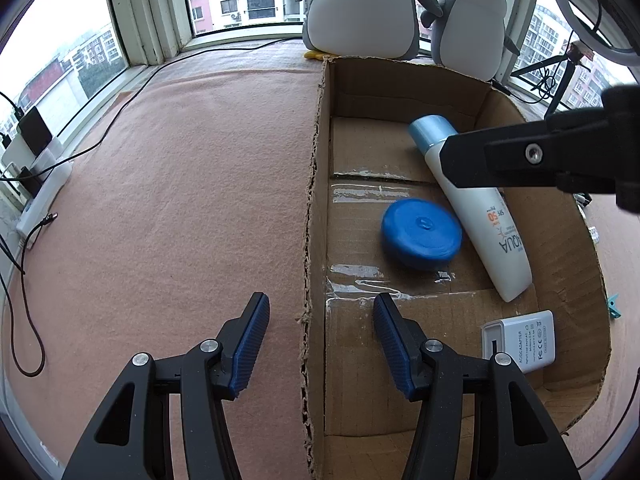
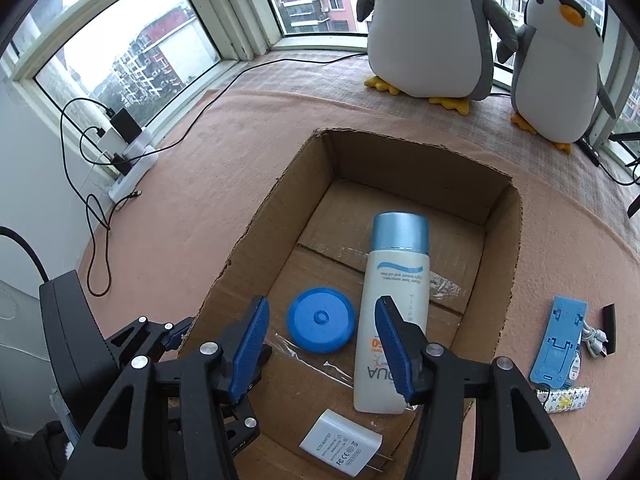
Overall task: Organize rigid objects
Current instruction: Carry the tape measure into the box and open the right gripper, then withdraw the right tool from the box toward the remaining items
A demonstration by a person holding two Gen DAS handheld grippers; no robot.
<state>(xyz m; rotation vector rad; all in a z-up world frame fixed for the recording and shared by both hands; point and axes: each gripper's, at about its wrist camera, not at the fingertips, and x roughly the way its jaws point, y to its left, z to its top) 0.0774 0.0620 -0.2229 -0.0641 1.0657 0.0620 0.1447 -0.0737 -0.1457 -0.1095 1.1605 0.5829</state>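
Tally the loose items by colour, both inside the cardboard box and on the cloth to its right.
White: 3 — sunscreen bottle, power adapter, cable
Blue: 2 — round disc, phone stand
Black: 1 — small stick
Patterned: 1 — small packet
Total: 7; three lie inside the cardboard box.

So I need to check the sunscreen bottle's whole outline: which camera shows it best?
The right wrist view: the sunscreen bottle lies nearly whole in the cardboard box. In the left wrist view the right gripper's finger crosses the bottle near its neck.
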